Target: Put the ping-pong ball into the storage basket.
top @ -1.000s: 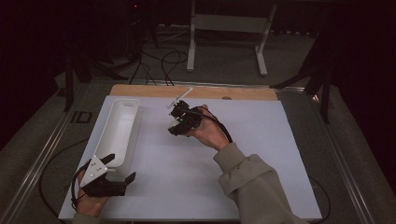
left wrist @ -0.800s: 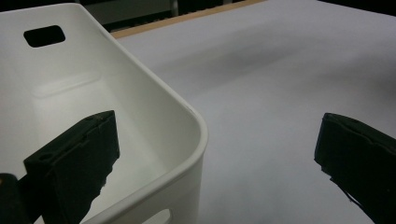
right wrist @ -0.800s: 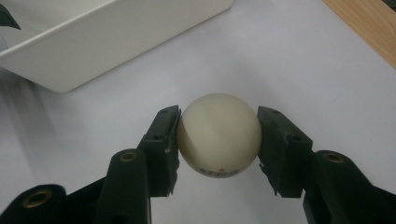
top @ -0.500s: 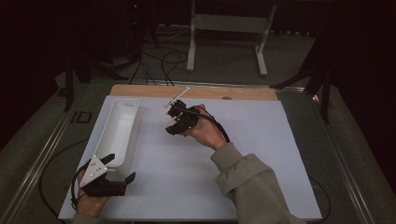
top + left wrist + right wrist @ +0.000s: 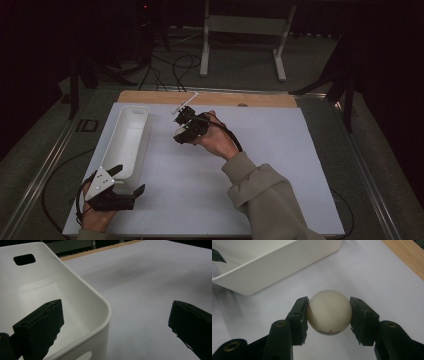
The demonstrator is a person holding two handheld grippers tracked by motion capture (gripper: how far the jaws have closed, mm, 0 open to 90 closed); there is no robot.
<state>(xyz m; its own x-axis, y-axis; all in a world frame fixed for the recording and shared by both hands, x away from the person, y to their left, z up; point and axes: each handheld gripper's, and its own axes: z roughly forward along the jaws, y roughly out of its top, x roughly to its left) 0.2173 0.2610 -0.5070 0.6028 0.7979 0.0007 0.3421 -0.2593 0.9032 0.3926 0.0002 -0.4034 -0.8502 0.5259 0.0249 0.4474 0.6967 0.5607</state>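
The right gripper [image 5: 329,315] clenches a white ball [image 5: 329,312] just right of the white bin [image 5: 127,137], apparently carrying it over to drop in, while the left gripper [image 5: 115,322] waits open at the bin's near end.

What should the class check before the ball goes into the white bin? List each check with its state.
1. Ball clamped between right hand-held gripper pads: ok.
2. Bin upright, open side up: ok.
3. Bin floor free of other things: cannot tell.
4. Left hand-held gripper open, at the bin's near end: ok.
5. Ball over the bin: not ok, beside it over the white sheet.
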